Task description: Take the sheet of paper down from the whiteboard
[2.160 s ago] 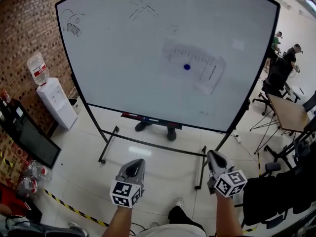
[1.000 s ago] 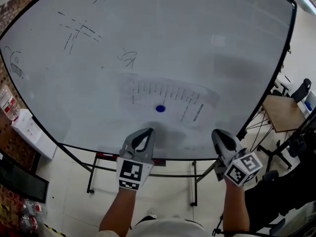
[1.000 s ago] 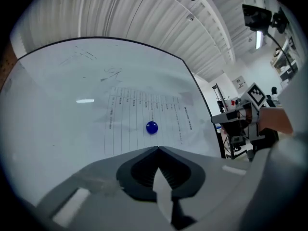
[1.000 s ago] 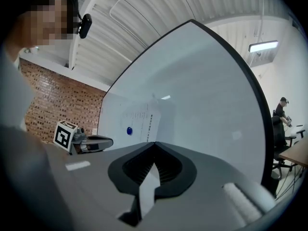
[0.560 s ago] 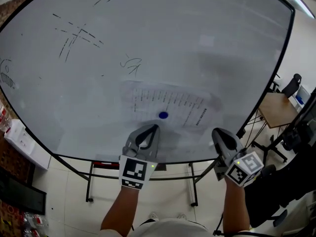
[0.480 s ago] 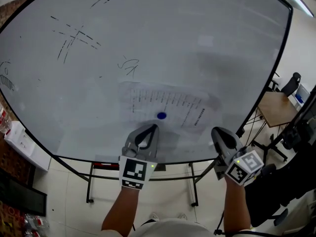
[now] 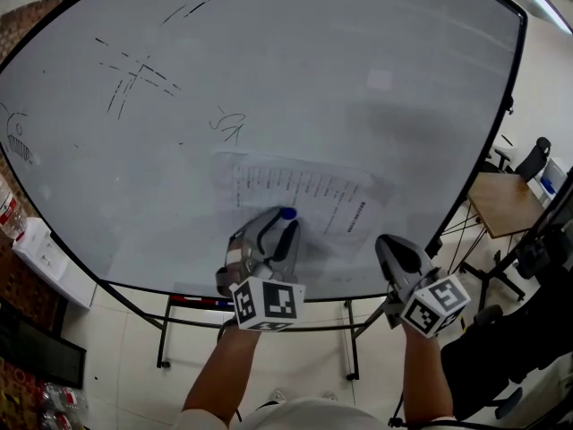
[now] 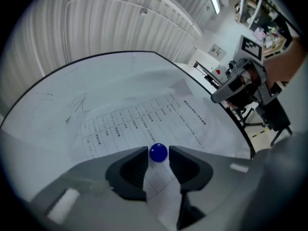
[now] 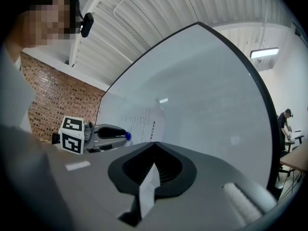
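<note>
A printed sheet of paper (image 7: 309, 189) (image 8: 137, 121) lies on the whiteboard (image 7: 358, 61) (image 9: 207, 81), pinned by a round blue magnet (image 7: 287, 213) (image 8: 158, 152). My left gripper (image 7: 279, 226) (image 8: 158, 155) is at the board, rolled on its side, and its jaws are opening, with the magnet between the tips and narrow gaps on either side. My right gripper (image 7: 391, 247) (image 9: 154, 144) hangs shut and empty to the right of the sheet, short of the board. In the right gripper view the left gripper (image 9: 113, 133) shows side-on with the magnet (image 9: 127, 136) at its tip.
Marker scribbles (image 7: 134, 70) cover the board's upper left. The board's stand (image 7: 166, 330) and marker tray (image 7: 192, 300) are below my arms. A wooden desk (image 7: 506, 204) and an office chair (image 7: 534, 158) stand to the right, a water dispenser (image 7: 36, 240) to the left.
The left gripper rose to the blue magnet, rolled onto its side, and its jaws parted around the magnet. The right gripper stayed where it was.
</note>
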